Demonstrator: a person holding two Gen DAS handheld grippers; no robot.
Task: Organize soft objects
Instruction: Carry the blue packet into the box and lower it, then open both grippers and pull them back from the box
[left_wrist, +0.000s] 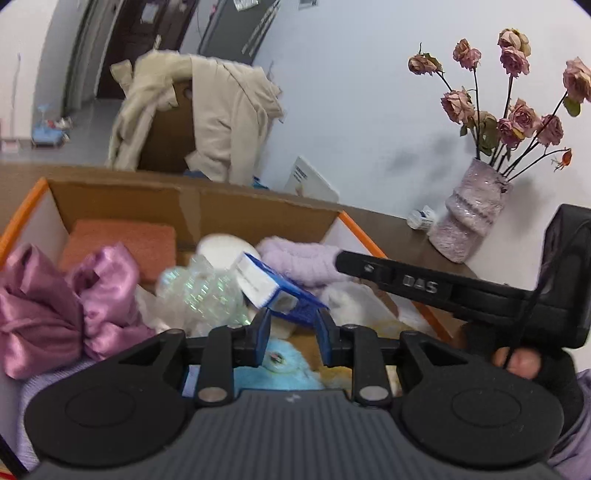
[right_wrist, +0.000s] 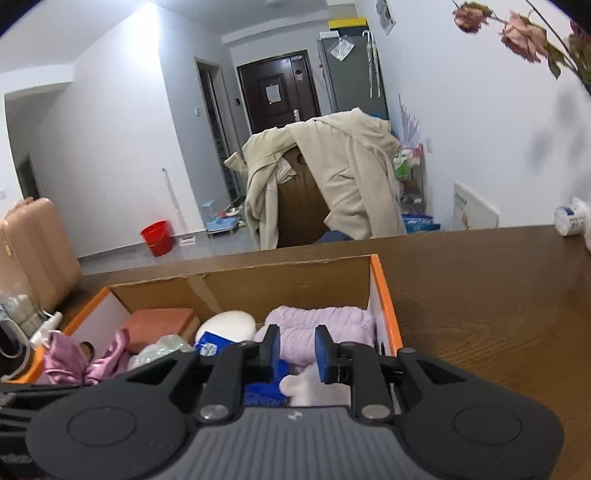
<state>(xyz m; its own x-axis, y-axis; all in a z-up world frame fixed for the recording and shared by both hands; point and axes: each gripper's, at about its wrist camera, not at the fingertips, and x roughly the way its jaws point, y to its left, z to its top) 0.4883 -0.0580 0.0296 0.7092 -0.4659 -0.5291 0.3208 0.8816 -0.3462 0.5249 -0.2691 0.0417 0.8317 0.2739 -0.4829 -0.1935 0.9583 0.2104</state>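
Observation:
An orange-rimmed cardboard box (left_wrist: 122, 199) (right_wrist: 295, 280) holds soft things: pink satin cloth (left_wrist: 55, 306) (right_wrist: 74, 362), a salmon foam block (left_wrist: 122, 247), shiny clear wrap (left_wrist: 199, 291), a white cushion (right_wrist: 229, 325), a lilac fluffy towel (left_wrist: 299, 262) (right_wrist: 317, 325), a light blue plush (left_wrist: 273, 373) and a white plush (right_wrist: 310, 391). Over the box, my left gripper (left_wrist: 294, 321) is shut on a blue and white pack (left_wrist: 258, 280). My right gripper (right_wrist: 297, 350) hovers above the towel, open a little and holding nothing. One of its fingers (left_wrist: 369, 267) crosses the left wrist view.
The box sits on a brown table (right_wrist: 480, 314). A lilac vase of dried roses (left_wrist: 469, 218) and a small white bottle (left_wrist: 423, 218) stand at the right by the wall. Behind the table is a chair draped with a beige coat (right_wrist: 332, 177); a pink suitcase (right_wrist: 33, 251) stands left.

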